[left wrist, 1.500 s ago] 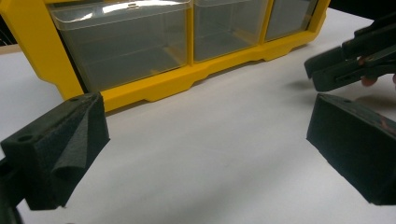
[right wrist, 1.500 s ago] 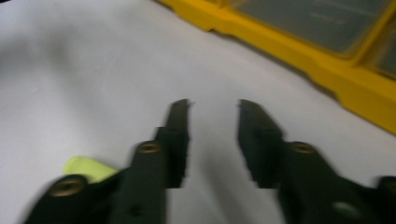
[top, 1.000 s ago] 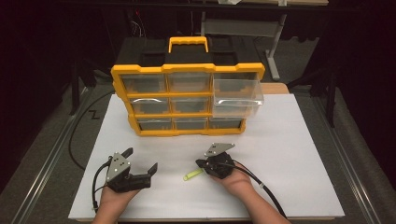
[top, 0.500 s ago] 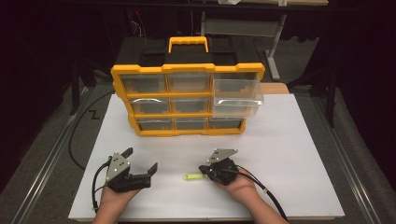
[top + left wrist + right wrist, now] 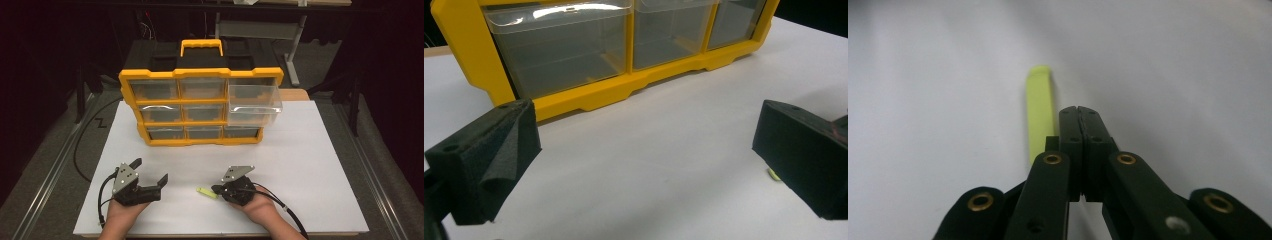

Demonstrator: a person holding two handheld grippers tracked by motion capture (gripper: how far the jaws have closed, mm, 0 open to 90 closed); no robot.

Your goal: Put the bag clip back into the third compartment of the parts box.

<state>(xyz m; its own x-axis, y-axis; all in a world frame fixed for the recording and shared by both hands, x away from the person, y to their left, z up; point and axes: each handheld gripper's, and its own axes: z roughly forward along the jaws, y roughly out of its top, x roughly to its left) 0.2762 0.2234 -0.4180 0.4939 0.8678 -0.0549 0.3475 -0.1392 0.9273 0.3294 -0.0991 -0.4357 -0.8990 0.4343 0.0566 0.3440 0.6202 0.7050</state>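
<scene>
Nine clear drawers fill one yellow plastic organizer (image 5: 200, 107); the top right drawer (image 5: 254, 104) is pulled out, empty. One lime-green stick (image 5: 206, 192) lies on the white tabletop (image 5: 320, 170), just left of the right gripper (image 5: 216, 189), jaws closed on nothing. Left gripper (image 5: 149, 172) jaws gape wide.

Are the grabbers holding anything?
No. The right gripper is shut, but the yellow-green stick lies beside its jaws, not between them. The left gripper is open and empty.

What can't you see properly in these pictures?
- Yellow-green stick: in the right gripper view the shut right claw covers its near end; whether they touch is unclear.
- The same stick in the left gripper view: the left claw's pad hides nearly all of it.
- Drawers of the organizer: high view, too small to tell any contents.
</scene>
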